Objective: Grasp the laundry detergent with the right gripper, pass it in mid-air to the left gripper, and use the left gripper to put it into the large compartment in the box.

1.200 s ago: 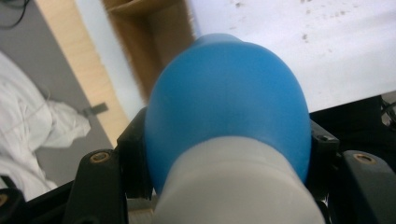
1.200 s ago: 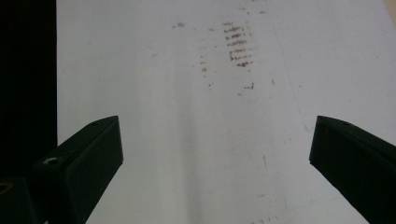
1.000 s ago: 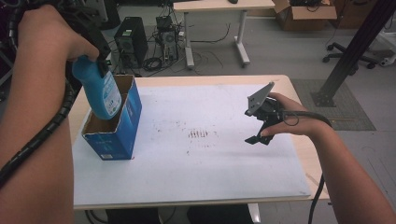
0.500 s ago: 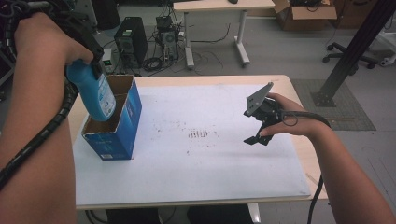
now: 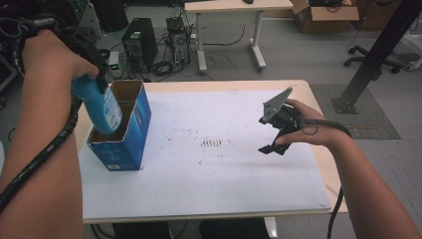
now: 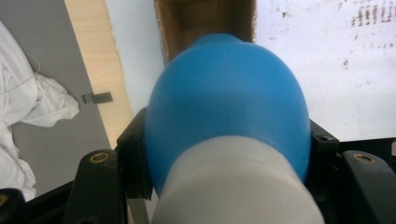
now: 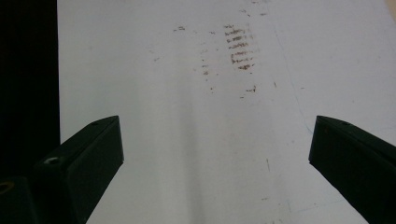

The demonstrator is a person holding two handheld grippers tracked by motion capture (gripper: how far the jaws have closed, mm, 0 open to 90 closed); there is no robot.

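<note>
left hand-held gripper tight around blue bottle

Grey floor, desk, computer tower

One blue bottle, one blue cardboard box, two hand-held grippers.

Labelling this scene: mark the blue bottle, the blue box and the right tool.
blue bottle (image 5: 107,110): high view, on its labelled side.
blue box (image 5: 141,122): high view, on its blue outer wall.
right tool (image 7: 215,163): right gripper view, midway between its open black jaws.
</note>
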